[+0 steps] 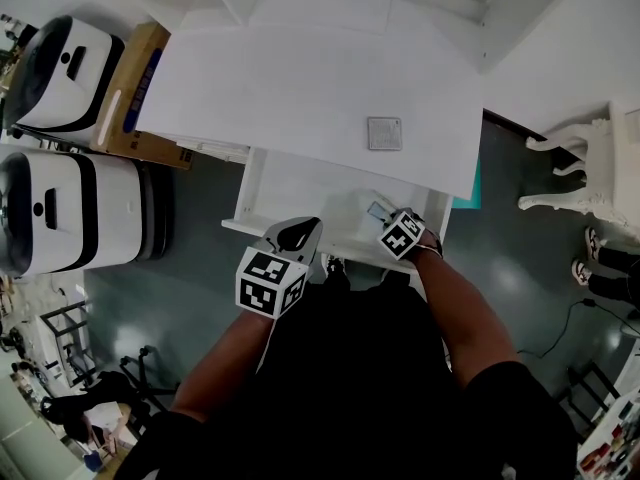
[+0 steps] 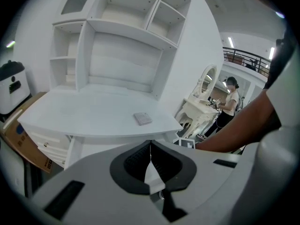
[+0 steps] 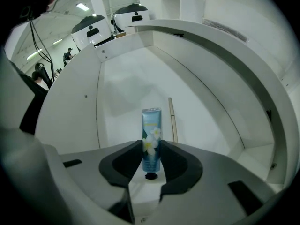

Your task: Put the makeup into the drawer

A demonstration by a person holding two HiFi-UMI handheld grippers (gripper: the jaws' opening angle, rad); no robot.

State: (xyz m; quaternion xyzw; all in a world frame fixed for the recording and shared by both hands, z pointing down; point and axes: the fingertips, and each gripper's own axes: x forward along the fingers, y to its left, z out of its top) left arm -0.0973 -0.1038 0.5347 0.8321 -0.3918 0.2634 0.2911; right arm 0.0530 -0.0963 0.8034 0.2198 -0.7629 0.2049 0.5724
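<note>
The right hand-held gripper (image 3: 151, 148) pinches a blue flowered cream tube (image 3: 151, 124) inside the open white drawer (image 3: 121, 86); the left hand-held gripper (image 2: 150, 146), jaws together and empty, faces the bench (image 2: 93, 112).

Two grey tools are counted: the left tool (image 2: 150, 156) and the right tool (image 3: 151, 146). One pale blue flower-printed plastic tube (image 3: 151, 125) sits between the right tool's jaws. Beyond it, one open white drawer (image 3: 122, 93) holds one thin beige stick (image 3: 172, 121). Ahead of the left tool, one flat grey square case (image 1: 384, 133) lies on one white worktop (image 1: 280, 88). Two white-and-black rounded machines (image 1: 70, 213) stand off to its left.
</note>
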